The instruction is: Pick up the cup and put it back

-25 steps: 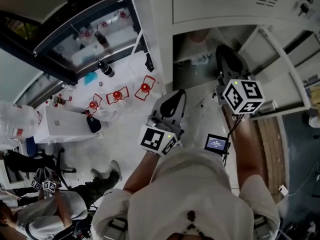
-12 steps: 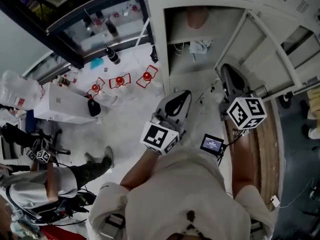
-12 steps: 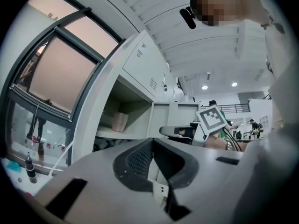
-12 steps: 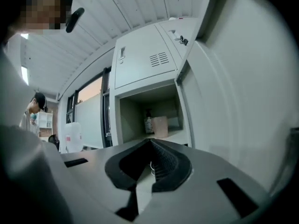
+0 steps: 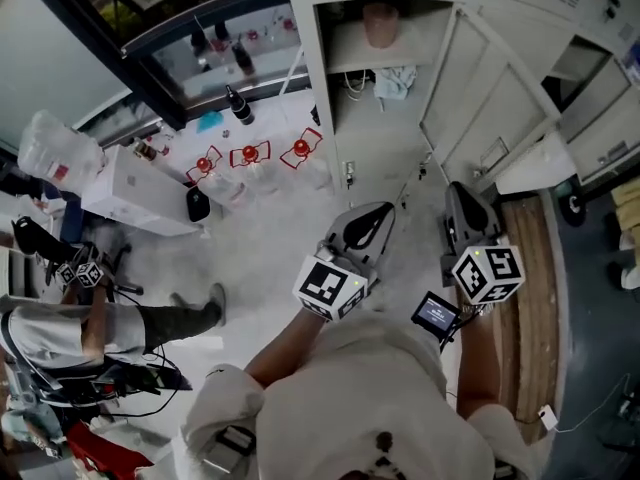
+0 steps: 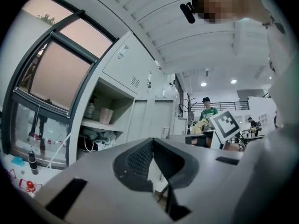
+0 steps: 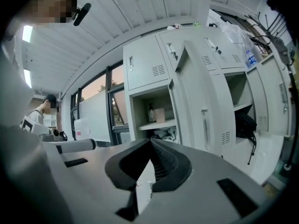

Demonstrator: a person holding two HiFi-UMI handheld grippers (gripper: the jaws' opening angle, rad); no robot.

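A pale pink cup stands upright on the upper shelf of the open grey locker. It also shows as the cup in the left gripper view and the cup in the right gripper view, next to a small bottle. My left gripper and right gripper hang side by side well back from the locker, both pointing towards it. Each is shut with nothing between its jaws. The left gripper and right gripper tips meet in their own views.
The locker door stands swung open to the right. A cloth and cables lie on the lower shelf. Red objects, bottles and a white box sit on the floor at left. Another person is at far left.
Both grippers have drawn back from the locker, which now lies farther off at the top of the head view. The cup stays on its shelf.
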